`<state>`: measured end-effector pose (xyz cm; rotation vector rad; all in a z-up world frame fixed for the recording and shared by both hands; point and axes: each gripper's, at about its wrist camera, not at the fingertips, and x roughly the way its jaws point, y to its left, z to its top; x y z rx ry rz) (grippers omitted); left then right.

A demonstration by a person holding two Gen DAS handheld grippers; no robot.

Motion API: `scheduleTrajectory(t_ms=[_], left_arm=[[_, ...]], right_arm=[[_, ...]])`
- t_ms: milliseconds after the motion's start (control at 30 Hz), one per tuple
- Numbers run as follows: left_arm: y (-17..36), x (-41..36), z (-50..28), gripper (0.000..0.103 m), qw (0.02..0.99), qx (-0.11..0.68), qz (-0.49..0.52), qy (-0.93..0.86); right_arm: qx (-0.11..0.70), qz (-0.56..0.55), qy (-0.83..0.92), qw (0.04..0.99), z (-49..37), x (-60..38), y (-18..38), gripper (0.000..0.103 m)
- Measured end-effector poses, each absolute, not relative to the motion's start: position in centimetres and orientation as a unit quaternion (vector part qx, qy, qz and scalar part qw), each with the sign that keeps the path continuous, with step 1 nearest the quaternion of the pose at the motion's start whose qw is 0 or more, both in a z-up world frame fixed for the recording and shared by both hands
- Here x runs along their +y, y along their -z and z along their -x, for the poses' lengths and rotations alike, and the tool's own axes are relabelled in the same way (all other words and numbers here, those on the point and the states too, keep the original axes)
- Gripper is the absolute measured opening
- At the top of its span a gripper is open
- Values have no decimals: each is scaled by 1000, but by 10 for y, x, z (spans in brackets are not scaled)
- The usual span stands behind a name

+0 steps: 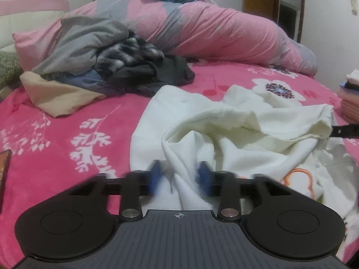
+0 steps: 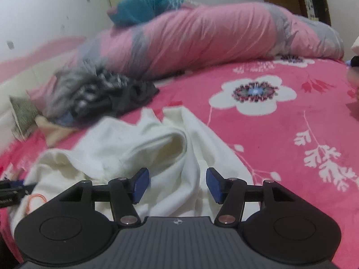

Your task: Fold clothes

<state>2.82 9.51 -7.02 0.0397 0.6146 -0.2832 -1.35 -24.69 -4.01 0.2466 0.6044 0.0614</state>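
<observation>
Home bedroom, pink floral bedsheet [image 2: 280, 134], rolled quilt [image 1: 213, 31], heaped clothes [image 1: 107, 60]

The left tongs [image 1: 180, 177], their blue pads [image 1: 156, 176] blurred, hold a raised fold of the white garment [image 1: 224, 139] between them. The garment lies crumpled on the pink flowered bed [image 1: 67, 123]. Behind it sits a heap of grey, checked and dark clothes [image 1: 107, 62], against a pink and grey duvet [image 1: 213, 29].
</observation>
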Motion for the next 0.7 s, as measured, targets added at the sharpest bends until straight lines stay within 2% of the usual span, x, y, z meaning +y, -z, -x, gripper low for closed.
scheduleTrajectory(t_ms=[33, 67, 100, 367, 700], left_arm=[[71, 96, -29, 10, 945, 300, -17, 130], [69, 97, -28, 8, 948, 293, -16, 123], [67, 98, -26, 6, 951, 286, -15, 116], [-6, 117, 8, 5, 991, 123, -30, 39], [-165, 128, 63, 5, 989, -144, -20, 28]], right_arm=[[301, -118, -27, 946, 10, -246, 42, 43], [306, -115, -23, 945, 6, -245, 45, 8], [301, -104, -15, 948, 6, -242, 43, 5], [130, 44, 69, 988, 52, -209, -34, 4], [-102, 76, 92, 988, 104, -217, -204, 4]])
